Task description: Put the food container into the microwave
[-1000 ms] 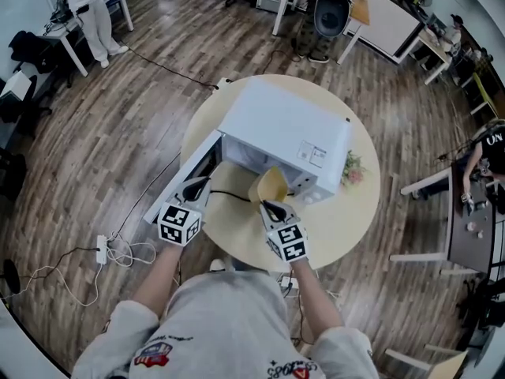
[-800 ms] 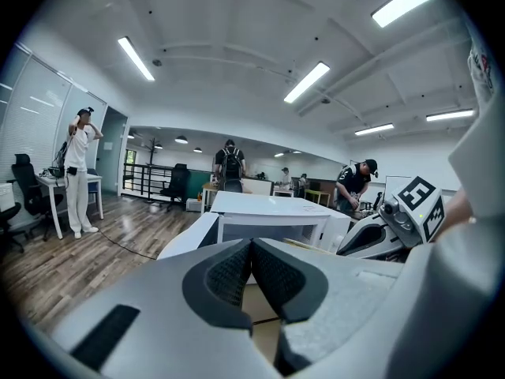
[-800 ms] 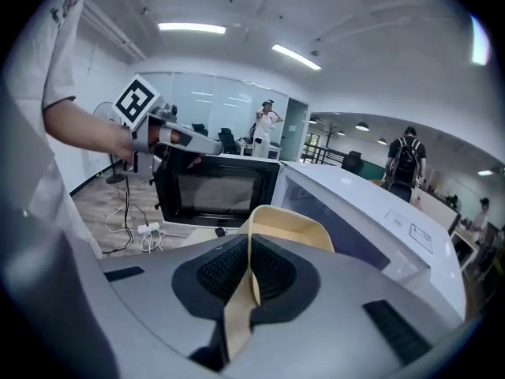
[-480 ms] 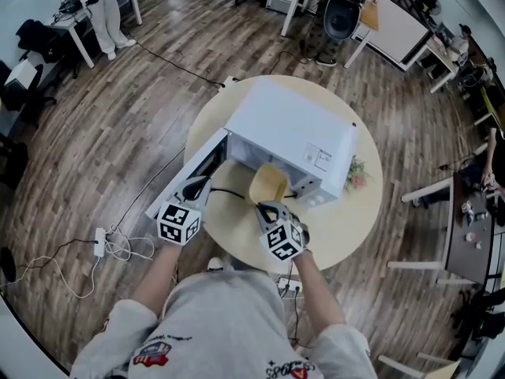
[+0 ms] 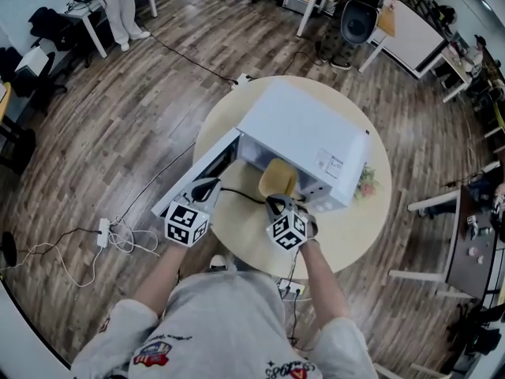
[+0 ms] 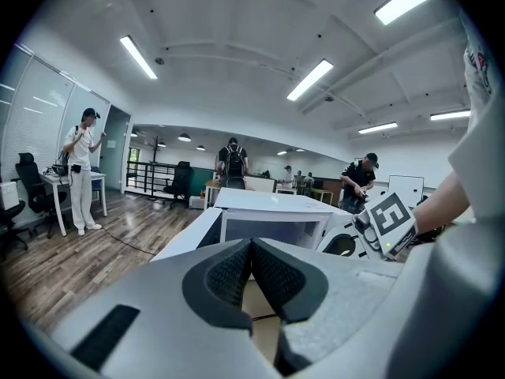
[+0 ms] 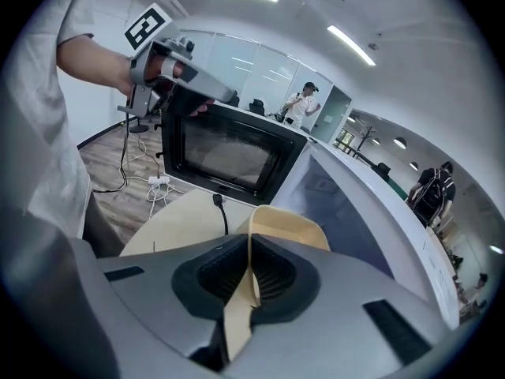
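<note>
Wood-plank floor [image 5: 118,133], round pale table [image 5: 241,239], white desks [image 5: 410,30], ceiling strip lights [image 6: 319,77].

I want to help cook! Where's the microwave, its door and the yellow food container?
microwave [image 5: 304,136], head view, on its white top.
microwave door [image 7: 225,152], right gripper view, on its dark window.
food container [image 5: 278,178], head view, on its beige inside.

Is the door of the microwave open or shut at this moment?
Open. The door stands swung out at the left of the microwave, and the right gripper view shows the cavity.
</note>
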### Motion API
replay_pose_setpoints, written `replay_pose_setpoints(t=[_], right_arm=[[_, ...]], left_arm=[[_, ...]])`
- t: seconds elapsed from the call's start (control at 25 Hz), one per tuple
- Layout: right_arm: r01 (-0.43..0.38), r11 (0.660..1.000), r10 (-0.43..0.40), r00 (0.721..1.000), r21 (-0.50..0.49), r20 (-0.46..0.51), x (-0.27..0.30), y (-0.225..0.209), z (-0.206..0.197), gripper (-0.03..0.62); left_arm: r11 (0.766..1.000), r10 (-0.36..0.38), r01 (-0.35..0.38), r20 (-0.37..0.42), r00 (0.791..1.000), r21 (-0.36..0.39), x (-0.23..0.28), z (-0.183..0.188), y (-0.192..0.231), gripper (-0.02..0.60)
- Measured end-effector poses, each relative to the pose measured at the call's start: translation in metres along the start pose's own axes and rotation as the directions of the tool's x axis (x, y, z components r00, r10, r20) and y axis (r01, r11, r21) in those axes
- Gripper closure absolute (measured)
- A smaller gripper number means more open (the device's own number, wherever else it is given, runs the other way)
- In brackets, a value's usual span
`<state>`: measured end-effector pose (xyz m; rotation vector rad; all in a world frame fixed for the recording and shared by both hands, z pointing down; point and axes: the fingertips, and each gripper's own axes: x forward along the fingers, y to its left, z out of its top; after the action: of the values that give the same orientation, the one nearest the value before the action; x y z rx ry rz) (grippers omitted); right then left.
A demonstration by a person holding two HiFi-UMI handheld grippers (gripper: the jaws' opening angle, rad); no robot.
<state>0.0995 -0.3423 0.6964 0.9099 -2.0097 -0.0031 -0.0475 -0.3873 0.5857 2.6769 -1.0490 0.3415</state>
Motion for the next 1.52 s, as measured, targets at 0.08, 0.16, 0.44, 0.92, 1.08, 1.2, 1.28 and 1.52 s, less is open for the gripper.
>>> replay_pose_setpoints(t=[0.08,0.16,0.44,0.92,1.08,1.2,1.28,1.52], right_arm=[[-0.001,1.0,0.001,1.0,0.003,-0.01,0.007,-0.004,-0.005,0.576],[-0.002,1.0,0.002,1.0,0.0,-0.024,0.014,-0.005,-0.009,0.576],[-0.012,1.0,0.01,0.997,-0.019,-0.075,0.033,-0.01,-0.021,0.576],[0.033,0.998,-0.038,0.995,-0.058,-0.087,0.065,-0.023,-0.03,0.576],[0.047,0.996,-0.054,0.994,-0.074,-0.095,0.073,-0.03,-0.032,0.576],[0.049,0.995,-0.058,0.993,-0.087,-0.099,0.079,-0.032,-0.034,0.576],[0.053,0.994,-0.063,0.993,-0.095,-0.103,0.082,-0.034,-0.035,0.576],[0.078,0.993,-0.088,0.99,-0.094,-0.108,0.092,-0.052,-0.034,0.575]], left_arm=[[1.0,0.002,-0.002,-0.005,1.0,-0.003,0.001,-0.003,0.0,0.578],[1.0,0.002,-0.002,-0.01,1.0,0.001,0.002,-0.004,0.001,0.578],[1.0,-0.011,0.011,-0.033,0.999,0.01,0.003,-0.011,-0.006,0.578],[1.0,0.004,-0.004,-0.069,0.998,0.004,0.001,-0.02,0.004,0.578],[1.0,0.003,-0.003,-0.076,0.997,-0.004,0.004,-0.025,0.006,0.578],[1.0,-0.001,-0.001,-0.091,0.996,-0.013,0.006,-0.032,0.004,0.578],[1.0,-0.004,0.002,-0.095,0.995,-0.014,0.006,-0.033,0.003,0.578],[1.0,-0.013,0.012,-0.108,0.994,-0.009,0.012,-0.033,0.004,0.578]])
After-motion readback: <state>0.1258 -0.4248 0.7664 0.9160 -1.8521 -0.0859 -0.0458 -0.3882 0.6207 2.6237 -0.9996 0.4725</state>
